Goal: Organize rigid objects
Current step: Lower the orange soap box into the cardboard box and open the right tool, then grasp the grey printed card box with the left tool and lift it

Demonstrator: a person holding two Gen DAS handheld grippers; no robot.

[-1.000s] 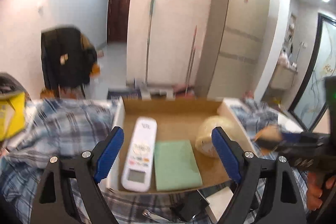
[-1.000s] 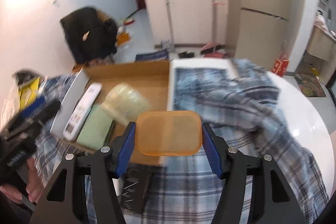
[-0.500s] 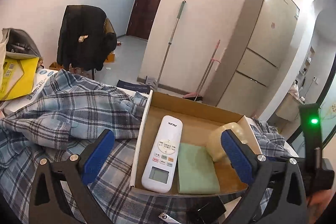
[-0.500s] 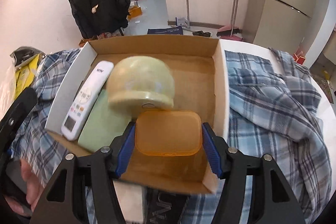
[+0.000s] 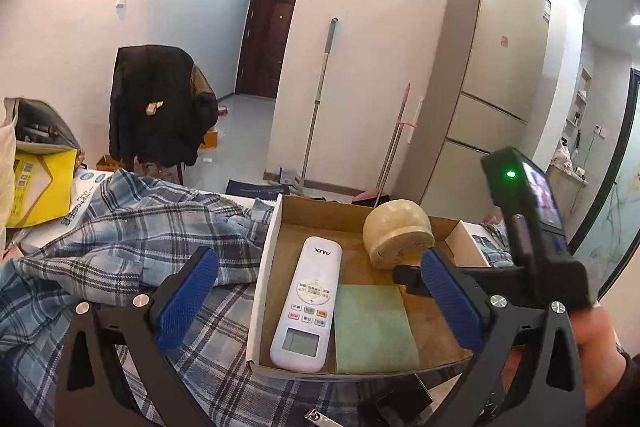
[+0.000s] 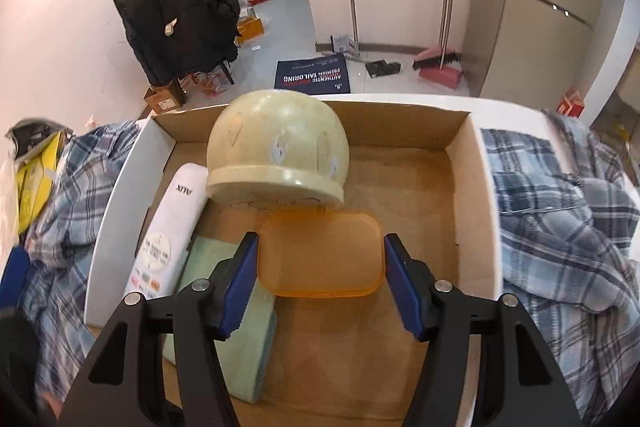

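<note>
Case (image 6: 320,253), translucent orange with rounded corners, is pinched in the right claw (image 6: 318,277) inside the box (image 6: 486,219); bare floor lies rightward. Left claw (image 5: 318,301) gapes empty.

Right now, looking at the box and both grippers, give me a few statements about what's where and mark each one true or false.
1. The right gripper holds an orange case over the cardboard box. True.
2. The left gripper is clamped on the white remote. False: it is open and empty, and the remote lies in the box.
3. The green pad lies right of the remote in the left wrist view. True.
4. The cream dome sits outside the box on the plaid shirt. False: it stands inside the box, toward its far end.
5. The box has nothing in it. False: remote, pad and dome are inside.
</note>
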